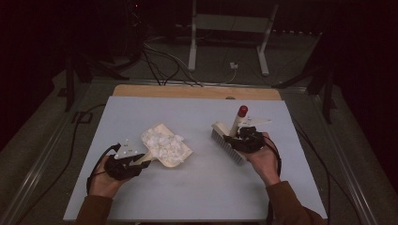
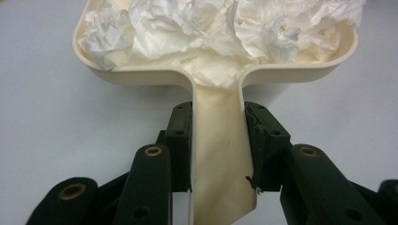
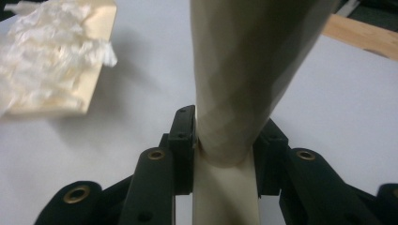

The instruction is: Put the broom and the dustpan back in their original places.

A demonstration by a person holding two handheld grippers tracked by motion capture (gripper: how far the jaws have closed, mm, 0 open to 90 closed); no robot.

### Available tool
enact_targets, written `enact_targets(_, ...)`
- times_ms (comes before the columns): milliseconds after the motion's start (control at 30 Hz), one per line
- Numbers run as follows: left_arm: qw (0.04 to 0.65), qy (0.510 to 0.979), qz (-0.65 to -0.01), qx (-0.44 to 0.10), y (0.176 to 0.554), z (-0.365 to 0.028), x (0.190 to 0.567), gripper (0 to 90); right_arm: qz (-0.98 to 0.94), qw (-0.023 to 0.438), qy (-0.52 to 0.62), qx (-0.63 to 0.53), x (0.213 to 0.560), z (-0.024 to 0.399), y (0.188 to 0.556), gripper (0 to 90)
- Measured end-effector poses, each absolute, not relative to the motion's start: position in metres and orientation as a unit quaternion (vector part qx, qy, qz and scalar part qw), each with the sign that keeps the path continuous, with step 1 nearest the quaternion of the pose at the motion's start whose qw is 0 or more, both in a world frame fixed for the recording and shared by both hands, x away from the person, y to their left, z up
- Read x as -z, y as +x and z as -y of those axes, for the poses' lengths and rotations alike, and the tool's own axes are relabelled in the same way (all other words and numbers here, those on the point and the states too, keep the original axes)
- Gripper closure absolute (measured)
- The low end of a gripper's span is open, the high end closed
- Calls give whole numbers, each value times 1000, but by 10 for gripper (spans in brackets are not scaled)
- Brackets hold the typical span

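Left gripper view showed the left claw point(image 2: 218, 140) clamped on the flat handle of the cream dustpan point(image 2: 216, 75), one pad on each edge of the handle; the pan itself filled the top of the frame, heaped with crumpled white paper point(image 2: 206, 28). In the right gripper view the right claw point(image 3: 225, 140) was clamped on the cream brush point(image 3: 244, 70), gripping low on its tapered handle, with the loaded pan at the upper left of the frame; in the high view the brush stood right of centre on the grey counter point(image 1: 197, 187), red-tipped handle up and bristles towards the counter, well apart from the pan left of centre. The sweeping looked done, so the step in hand was probably carrying the load off; to do it well the pan should have been kept level and moved slowly, since the paper sat loose and high above the rim; the brush should have stayed clear of the pile, or steadied it lightly from the open edge.
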State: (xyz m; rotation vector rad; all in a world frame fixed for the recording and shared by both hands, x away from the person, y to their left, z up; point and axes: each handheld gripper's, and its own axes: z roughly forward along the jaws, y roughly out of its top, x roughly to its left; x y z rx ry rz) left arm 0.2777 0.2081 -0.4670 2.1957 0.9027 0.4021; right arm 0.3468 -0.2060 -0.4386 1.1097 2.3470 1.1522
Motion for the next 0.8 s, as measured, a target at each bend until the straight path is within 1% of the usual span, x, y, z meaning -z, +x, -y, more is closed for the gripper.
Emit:
enact_targets(300, 358, 828, -394, -175, 283, -224, 467, 664, -850, 135, 325, -392, 443, 232, 342, 664)
enact_targets(567, 351, 811, -426, -194, 288, -231, 472, 665, -872, 127, 297, -367, 454, 241, 344, 663)
enact_targets(633, 350, 805, -436, -198, 288, -233, 474, 664, -869, 122, 294, -380, 457, 242, 345, 661)
enact_targets(667, 349, 803, -440, -200, 289, -234, 474, 665, -867, 120, 295, -383, 458, 243, 345, 656)
enact_targets(733, 351, 795, -450, -205, 289, -237, 475, 665, -863, 119, 296, -392, 457, 244, 346, 592)
enact_targets(800, 352, 787, -460, -212, 289, -239, 475, 665, -856, 127, 297, -402, 453, 245, 344, 565)
